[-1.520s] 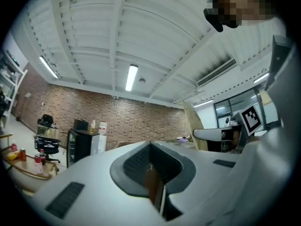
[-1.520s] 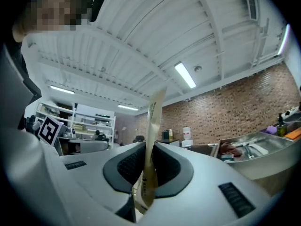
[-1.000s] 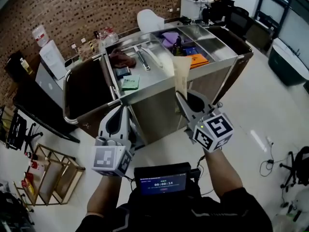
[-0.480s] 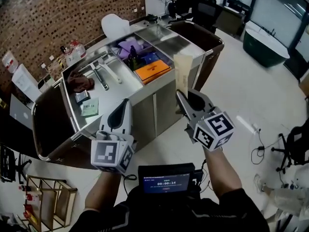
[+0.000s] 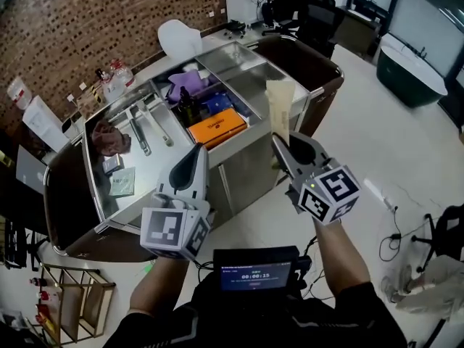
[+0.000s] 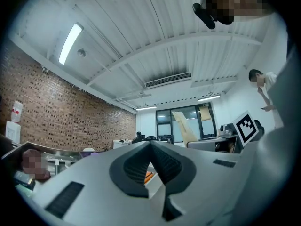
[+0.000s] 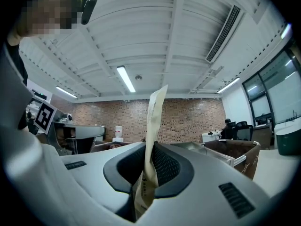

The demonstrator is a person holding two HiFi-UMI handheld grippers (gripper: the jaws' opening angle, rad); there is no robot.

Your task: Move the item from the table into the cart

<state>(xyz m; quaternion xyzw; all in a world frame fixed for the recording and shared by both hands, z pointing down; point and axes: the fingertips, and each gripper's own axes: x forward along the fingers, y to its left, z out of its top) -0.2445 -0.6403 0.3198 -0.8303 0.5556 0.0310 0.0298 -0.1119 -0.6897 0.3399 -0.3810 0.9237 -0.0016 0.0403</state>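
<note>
Room: a brick-walled office with a pale floor. A stainless-steel cart (image 5: 250, 169) with open compartments on top stands at 12 o'clock from the person.
Packet: a flat tan paper packet (image 5: 279, 107) is held in the air just short of the cart's near rim and is not yet inside.
Right tongs (image 5: 281, 142): clamped on the packet's lower end. The right gripper view shows the paper (image 7: 153, 126) pinched between the ribbed pads.
Left tongs (image 5: 197, 151): closed together on nothing, at 9 o'clock from the right pair.
Step in hand: probably the carry to the cart.
Doing it well: keep the clamp firm and lift the packet over the rim. Aim for the bare compartment (image 5: 272, 85) at 12 o'clock, away from the orange box (image 5: 215, 127) at 10 o'clock. Lower it before letting go, because thin paper may flop or slide out.
Long axis: it runs upright from the tongs, with the free end topmost and leaning slightly toward 1 o'clock in the right gripper view. The packet is edge-on to that camera.
</note>
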